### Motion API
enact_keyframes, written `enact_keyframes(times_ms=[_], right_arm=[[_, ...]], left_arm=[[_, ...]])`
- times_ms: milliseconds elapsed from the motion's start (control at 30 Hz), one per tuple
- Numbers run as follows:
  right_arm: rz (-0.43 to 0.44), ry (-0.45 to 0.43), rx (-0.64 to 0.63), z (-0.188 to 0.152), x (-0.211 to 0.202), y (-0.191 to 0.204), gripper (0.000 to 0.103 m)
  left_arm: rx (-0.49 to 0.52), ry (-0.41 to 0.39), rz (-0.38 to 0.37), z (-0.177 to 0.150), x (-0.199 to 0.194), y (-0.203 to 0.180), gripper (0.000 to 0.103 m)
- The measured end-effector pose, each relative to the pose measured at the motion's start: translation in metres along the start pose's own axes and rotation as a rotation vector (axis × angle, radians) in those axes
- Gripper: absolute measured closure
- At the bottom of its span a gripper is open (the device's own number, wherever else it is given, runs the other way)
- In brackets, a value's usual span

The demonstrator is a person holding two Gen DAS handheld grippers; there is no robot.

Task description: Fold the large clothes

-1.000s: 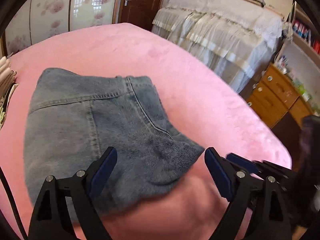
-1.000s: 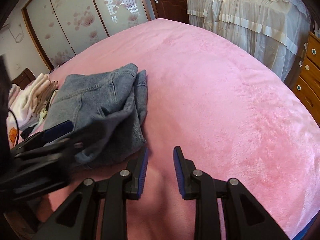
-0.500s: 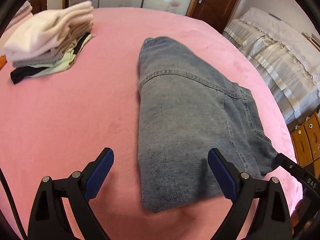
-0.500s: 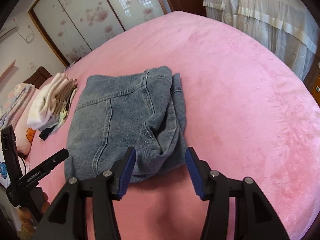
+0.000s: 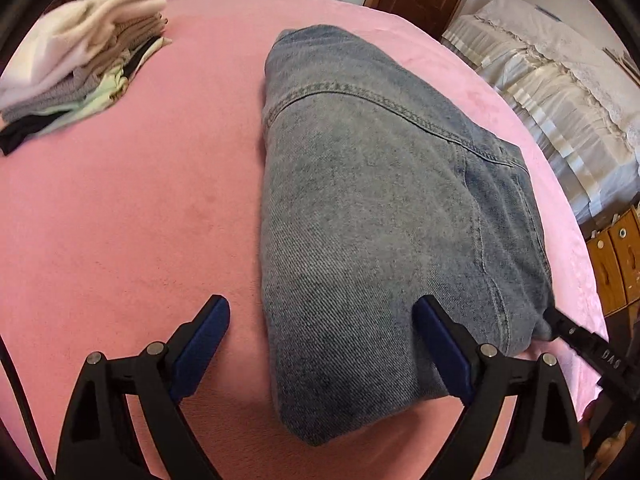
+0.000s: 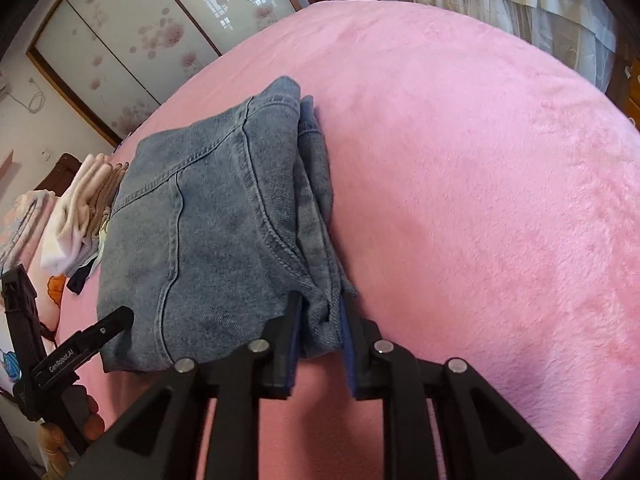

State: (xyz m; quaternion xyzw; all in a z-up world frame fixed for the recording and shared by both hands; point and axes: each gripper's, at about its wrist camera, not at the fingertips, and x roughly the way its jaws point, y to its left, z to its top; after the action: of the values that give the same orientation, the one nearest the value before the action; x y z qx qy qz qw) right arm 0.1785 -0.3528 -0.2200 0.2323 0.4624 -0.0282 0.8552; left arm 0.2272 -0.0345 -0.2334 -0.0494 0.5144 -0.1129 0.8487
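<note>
Folded blue jeans lie on the pink bed cover. My left gripper is open, its fingers straddling the near left corner of the jeans, right finger over the denim. In the right wrist view the jeans lie left of centre. My right gripper is shut on the jeans' near right edge, with a bunch of denim between the pads. The left gripper's finger shows at the left in that view.
A stack of folded clothes sits at the far left of the bed, also in the right wrist view. A second bed with a white cover and a wooden drawer cabinet stand to the right.
The right gripper moved forward onto the jeans' right edge and closed on it. The left gripper moved closer to the jeans' near left corner and stayed open.
</note>
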Motion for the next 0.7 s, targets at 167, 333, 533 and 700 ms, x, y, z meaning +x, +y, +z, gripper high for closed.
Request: enact_keyframes(times_ms=[167, 333, 533, 700], right_arm=[[-0.070, -0.123, -0.122, 0.019, -0.040, 0.026, 0.076], [0.005, -0.183, -0.212, 0.063, -0.041, 0.070, 0.076], [0.070, -0.131, -0.271, 0.116, 0.019, 0.123, 0.076], [0.065, -0.056, -0.288, 0.139, 0.071, 0.131, 0.076]], left_arm=[[0.158, -0.109, 0.088, 0.012, -0.039, -0.024, 0.010], [0.238, -0.178, 0.045, 0.059, -0.051, -0.049, 0.010], [0.223, -0.144, -0.001, 0.119, -0.016, -0.062, 0.010], [0.164, -0.087, 0.012, 0.153, 0.032, -0.054, 0.010]])
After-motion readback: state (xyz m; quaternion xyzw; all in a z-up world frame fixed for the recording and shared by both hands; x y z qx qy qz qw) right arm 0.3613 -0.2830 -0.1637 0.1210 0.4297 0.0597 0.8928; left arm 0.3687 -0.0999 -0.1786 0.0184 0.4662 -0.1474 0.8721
